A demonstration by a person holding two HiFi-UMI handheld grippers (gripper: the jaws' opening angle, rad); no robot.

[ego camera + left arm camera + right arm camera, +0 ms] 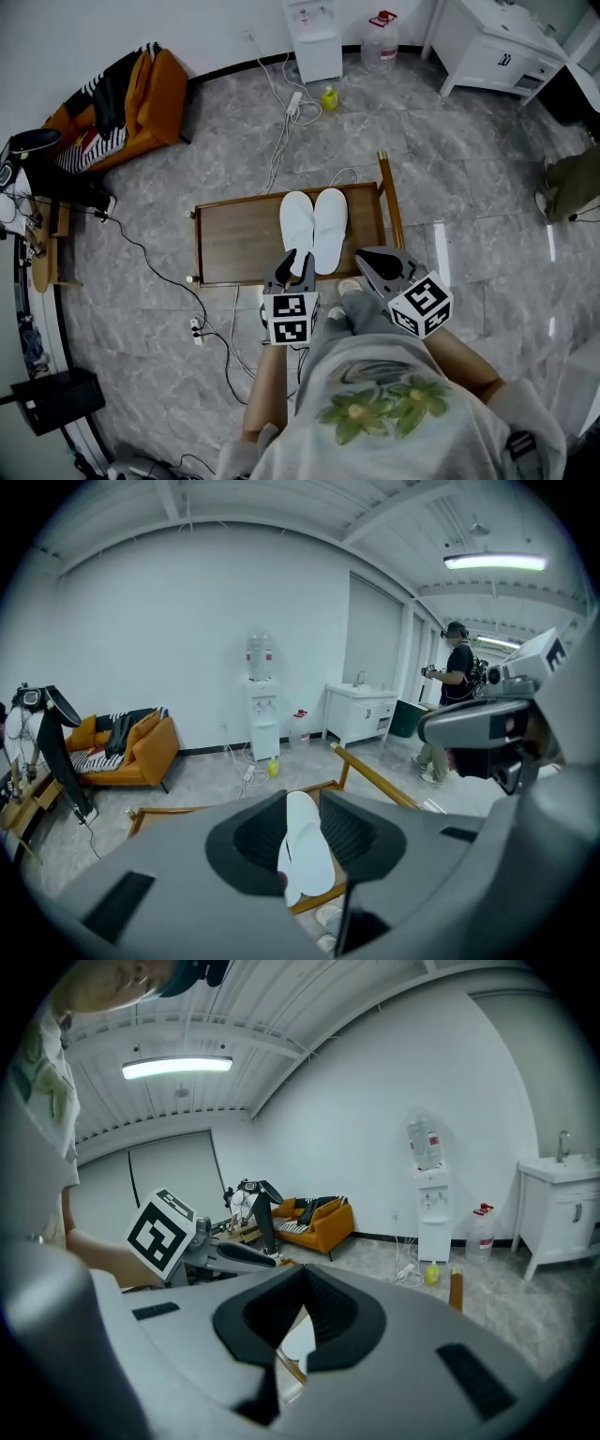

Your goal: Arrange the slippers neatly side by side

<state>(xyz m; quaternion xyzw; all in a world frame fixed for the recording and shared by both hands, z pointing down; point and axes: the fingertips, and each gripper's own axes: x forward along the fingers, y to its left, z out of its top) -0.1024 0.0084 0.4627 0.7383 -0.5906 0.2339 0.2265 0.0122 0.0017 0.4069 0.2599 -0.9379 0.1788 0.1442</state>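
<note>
Two white slippers [314, 228] lie side by side, touching, toward the right end of the wooden table [234, 239], heels toward its near edge. Left gripper [295, 265] hovers just short of that near edge, below the heels, jaws spread, nothing between them. Right gripper [364, 260] sits beside the near right corner, jaws pressed together, empty.

- Slippers [305, 855] (left gripper view): only a strip shows between the pads; the left hand-held gripper [302, 801] body covers the rest.
- White sliver [295, 1340] under the right hand-held gripper [305, 1274] pads: too little shows to identify it.
- Tabletop [234, 239] (head view): near right corner hidden behind the hand-held grippers.
- White cabinet [492, 47]: cut off by the top edge.
- Distant person [459, 682]: too small for detail.
</note>
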